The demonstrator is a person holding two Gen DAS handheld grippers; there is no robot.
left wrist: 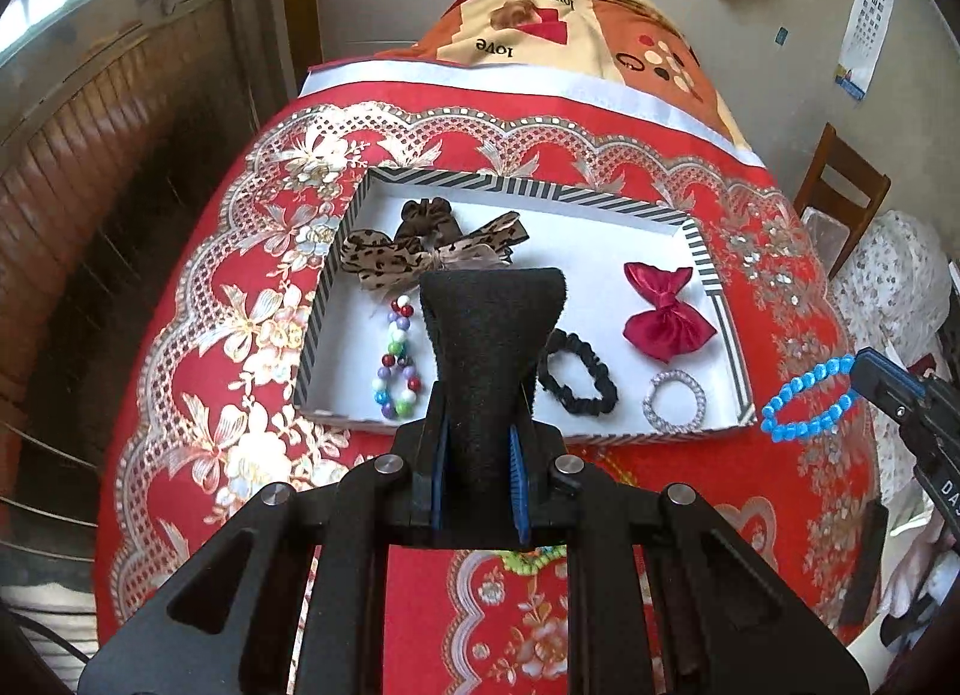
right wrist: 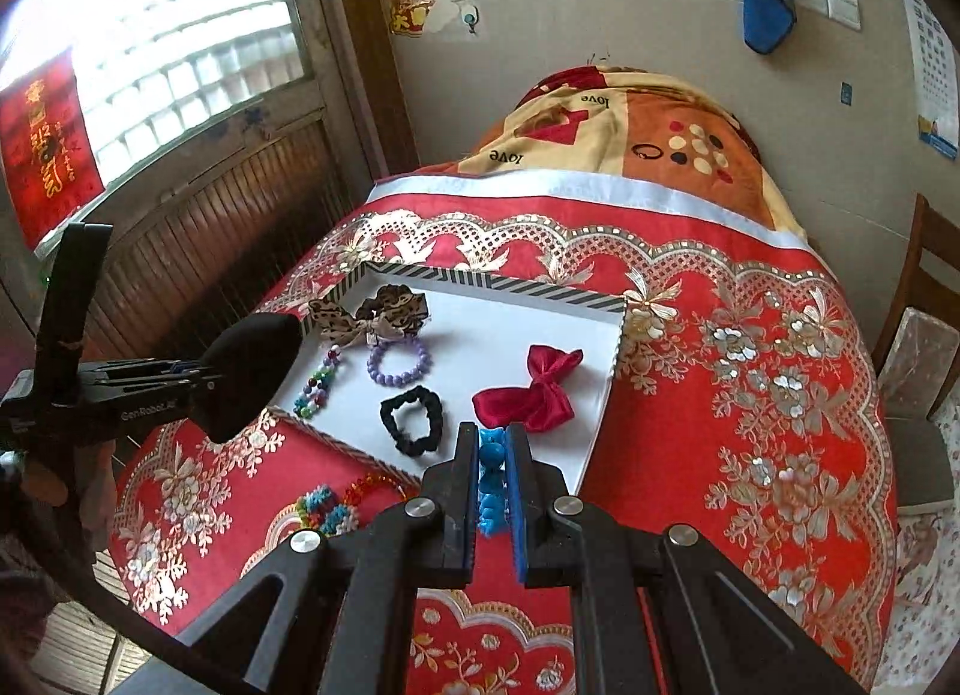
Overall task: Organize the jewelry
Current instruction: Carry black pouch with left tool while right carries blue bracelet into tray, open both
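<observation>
Scene: table w/ red cloth, gold floral lace print (left wrist: 798, 287). On it sits a shallow rectangular tray, white floor, black-and-white striped rim (left wrist: 540, 192).

Left gripper (left wrist: 480, 458): jaws nearly closed, clamped on a black velvet flared object (left wrist: 489, 335), narrow end between the pads, wide end pointing fwd. Held above the tray's near edge, clear of the cloth. In the right wrist view the same object (right wrist: 255, 368) shows at left, beside the tray's left corner.

Right gripper (right wrist: 493, 491): jaws closed tight on a bright blue beaded bracelet (right wrist: 493, 476); beads pinched between the blue pads. In the left wrist view the bracelet (left wrist: 807, 398) hangs as an open loop from the fingertips, off the tray's right corner, above the cloth, not touching it.

Tray contents:
- leopard-print fabric bow (left wrist: 390, 263), far-left corner; a darker brown scrunchie (left wrist: 427, 218) just behind it.
- multicolour beaded bracelet (left wrist: 396, 362), left side.
- purple beaded bracelet (right wrist: 399, 362), near the leopard bow; hidden in the left wrist view.
- black fabric scrunchie (left wrist: 579, 377), centre, near front.
- dark red satin bow (left wrist: 666, 311), right side.
- silver rhinestone ring-shaped bracelet (left wrist: 675, 398), front right, just beside the black scrunchie.

Outside tray: red and multicolour beaded pieces (right wrist: 336, 506) lie on the cloth at the tray's near edge; type unclear.
</observation>
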